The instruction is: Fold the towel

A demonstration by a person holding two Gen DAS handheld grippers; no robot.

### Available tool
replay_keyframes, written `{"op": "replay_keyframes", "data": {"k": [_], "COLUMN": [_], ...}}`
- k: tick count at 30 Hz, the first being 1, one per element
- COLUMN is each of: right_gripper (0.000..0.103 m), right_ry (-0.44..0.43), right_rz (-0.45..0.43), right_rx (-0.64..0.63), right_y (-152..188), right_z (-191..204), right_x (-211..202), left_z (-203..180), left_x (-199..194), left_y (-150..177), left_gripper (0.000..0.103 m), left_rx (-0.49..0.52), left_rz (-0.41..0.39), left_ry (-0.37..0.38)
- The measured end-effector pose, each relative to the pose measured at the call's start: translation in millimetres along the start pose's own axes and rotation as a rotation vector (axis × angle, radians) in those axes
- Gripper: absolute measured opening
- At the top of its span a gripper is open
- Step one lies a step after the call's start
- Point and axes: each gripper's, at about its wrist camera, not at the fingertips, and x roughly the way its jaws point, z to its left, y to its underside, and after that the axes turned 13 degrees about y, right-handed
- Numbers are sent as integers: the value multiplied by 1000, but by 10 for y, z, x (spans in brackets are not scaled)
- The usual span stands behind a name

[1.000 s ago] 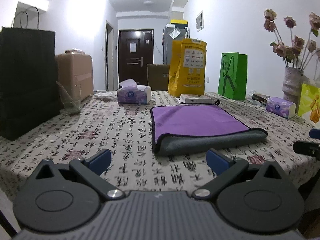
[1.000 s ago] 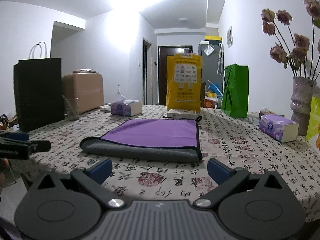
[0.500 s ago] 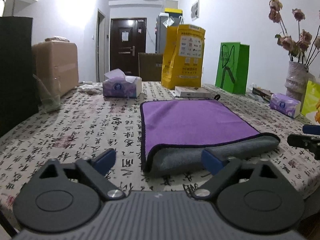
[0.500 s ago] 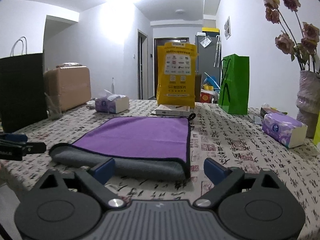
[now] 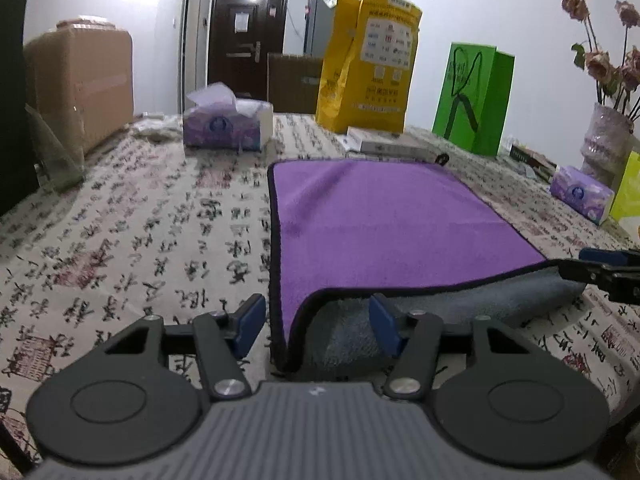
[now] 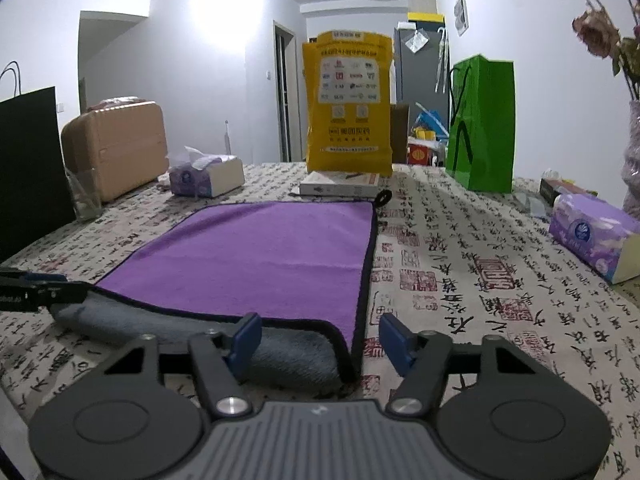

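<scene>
A purple towel (image 5: 380,216) with a grey underside lies folded once on the patterned tablecloth, its rolled grey fold edge nearest me. It also shows in the right wrist view (image 6: 260,248). My left gripper (image 5: 318,326) is open, its jaws straddling the towel's near left corner. My right gripper (image 6: 320,340) is open, its jaws straddling the near right corner. The right gripper's tip shows at the right edge of the left wrist view (image 5: 608,270); the left gripper's tip shows at the left edge of the right wrist view (image 6: 36,288).
Behind the towel stand a yellow bag (image 5: 368,68), a green bag (image 5: 472,96), a flat white box (image 6: 340,184) and a tissue box (image 5: 228,124). A second tissue box (image 6: 592,236) and a flower vase (image 5: 604,140) are right. A suitcase (image 6: 116,144) and black bag (image 6: 28,168) are left.
Both grippers have moved forward and lower, up to the towel's near edge. Their jaws have narrowed somewhat and now straddle the near corners. The towel has not moved.
</scene>
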Motion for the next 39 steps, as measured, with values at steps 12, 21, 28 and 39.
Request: {"op": "replay_keyframes", "data": {"k": [12,21,28,39], "right_gripper": [7,6,6,6], "right_ry": [-20,-17,-17,-10], "right_rz": [79,54,35,3], "right_rx": [-26,-21,-20,-34], "right_y": [6,-63,-109,-194], "right_z": [28,0,-19,-47], "right_x": [207,211,235,284], "left_z": [-36,-24,-9,-29], "left_x": [37,71,77,120], "left_y": [-49,-150,-223,-412], "left_gripper": [7,6,6,6], "left_rx": [5,4,9,42], "left_rz": [-4,-13,-21,-60], "left_ry": [15,-17,-20,-25]}}
